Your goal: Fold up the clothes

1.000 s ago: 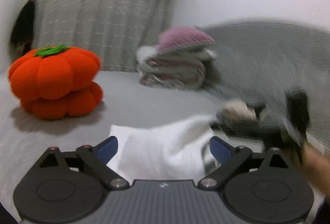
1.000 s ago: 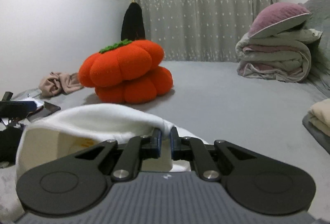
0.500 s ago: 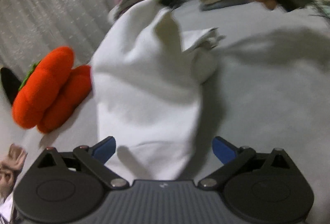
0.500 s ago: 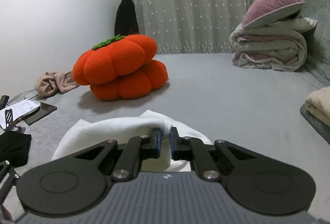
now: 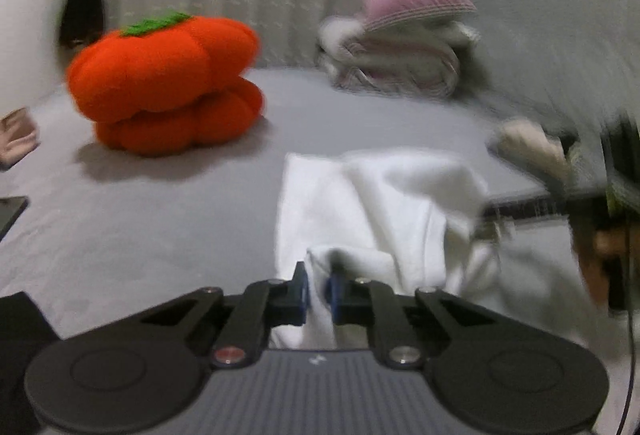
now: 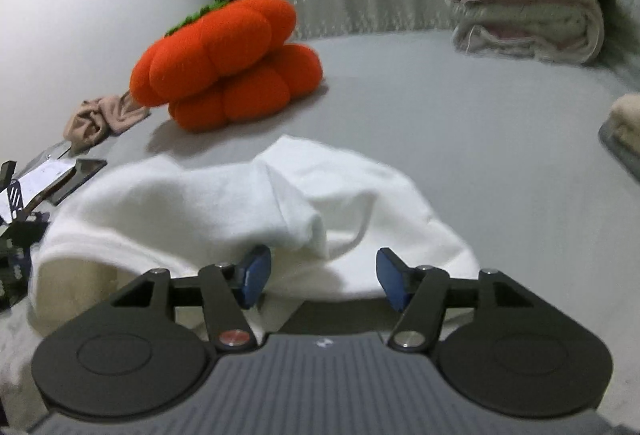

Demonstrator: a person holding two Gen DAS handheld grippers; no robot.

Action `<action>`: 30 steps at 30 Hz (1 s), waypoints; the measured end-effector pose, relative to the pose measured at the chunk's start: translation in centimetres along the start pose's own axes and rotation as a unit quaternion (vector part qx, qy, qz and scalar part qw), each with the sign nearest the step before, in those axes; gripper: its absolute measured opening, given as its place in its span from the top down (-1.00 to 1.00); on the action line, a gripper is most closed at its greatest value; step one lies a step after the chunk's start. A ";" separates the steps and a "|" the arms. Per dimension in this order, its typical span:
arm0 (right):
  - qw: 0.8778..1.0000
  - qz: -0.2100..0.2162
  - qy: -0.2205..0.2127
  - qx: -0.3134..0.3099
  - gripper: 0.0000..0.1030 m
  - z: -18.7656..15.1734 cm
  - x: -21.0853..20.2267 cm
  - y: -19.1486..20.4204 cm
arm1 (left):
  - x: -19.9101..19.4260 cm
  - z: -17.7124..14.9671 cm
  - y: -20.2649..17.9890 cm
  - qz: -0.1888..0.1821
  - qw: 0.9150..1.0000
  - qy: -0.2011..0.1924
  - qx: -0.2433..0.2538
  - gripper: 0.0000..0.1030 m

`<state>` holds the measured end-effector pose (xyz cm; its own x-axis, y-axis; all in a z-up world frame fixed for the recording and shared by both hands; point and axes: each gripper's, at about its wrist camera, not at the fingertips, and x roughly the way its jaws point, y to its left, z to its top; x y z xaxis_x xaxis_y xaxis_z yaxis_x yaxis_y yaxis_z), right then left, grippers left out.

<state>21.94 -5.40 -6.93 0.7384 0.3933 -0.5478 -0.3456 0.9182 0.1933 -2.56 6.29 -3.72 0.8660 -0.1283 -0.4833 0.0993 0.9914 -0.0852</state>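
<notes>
A white garment (image 5: 376, 211) lies crumpled on the grey bed sheet (image 5: 168, 219). My left gripper (image 5: 318, 289) is shut on a bunched edge of the white garment close to the camera. In the right wrist view the same white garment (image 6: 224, 203) spreads wide just ahead of my right gripper (image 6: 320, 277), which stands open with cloth lying between and below its blue fingertips. The right gripper's body and a person's hand (image 5: 600, 247) show blurred at the right edge of the left wrist view.
An orange pumpkin cushion (image 6: 224, 63) sits at the back left. Folded blankets under a pink pillow (image 6: 532, 7) rest at the back right. A beige cloth (image 6: 100, 119), papers and a dark tablet (image 6: 76, 179) lie at the left. A folded cream stack (image 6: 626, 123) sits at the right.
My left gripper has gone from open to shut on the garment's edge. My right gripper let go of the fold it held and now stands open. The garment has dropped onto the bed.
</notes>
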 end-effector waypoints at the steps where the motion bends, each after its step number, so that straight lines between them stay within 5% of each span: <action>1: 1.000 0.006 -0.003 -0.013 -0.24 -0.2 0.1 0.5 | -0.3 0.3 0.7 0.002 1.000 -0.008 -0.018 0.81; 7: 0.990 0.024 -0.002 -0.140 -0.43 -2.1 0.9 4.6 | -0.4 1.0 2.1 0.016 0.997 -0.027 -0.068 0.83; 14: 0.998 0.008 -0.032 -0.045 -0.42 -1.5 1.0 3.0 | 0.0 1.5 1.7 0.021 0.998 -0.038 -0.055 0.84; 15: 0.999 0.013 -0.028 -0.024 -0.26 -1.6 1.3 2.5 | -0.2 1.6 1.7 0.020 0.997 -0.042 -0.054 0.84; 18: 0.998 0.054 -0.028 0.019 0.71 -1.4 1.3 1.7 | -0.9 2.1 1.4 0.024 0.997 -0.061 -0.050 0.84; 19: 0.998 0.050 -0.044 0.008 0.84 -1.1 0.6 2.0 | -1.3 2.2 1.4 0.027 0.996 -0.071 -0.050 0.85; 23: 0.990 0.010 -0.131 -0.051 0.88 0.4 -3.4 3.3 | -3.5 2.9 1.5 0.032 0.990 -0.126 -0.062 0.85; 30: 0.951 -0.118 -0.251 -0.133 0.90 2.3 -12.6 3.8 | -8.0 5.3 1.5 0.026 0.976 -0.204 -0.076 0.86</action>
<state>12.65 -6.76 2.58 0.9740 0.2123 -0.0786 -0.2215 0.9655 -0.1367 -6.74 8.97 4.70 0.9941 -0.0257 -0.1057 0.0026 0.9770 -0.2134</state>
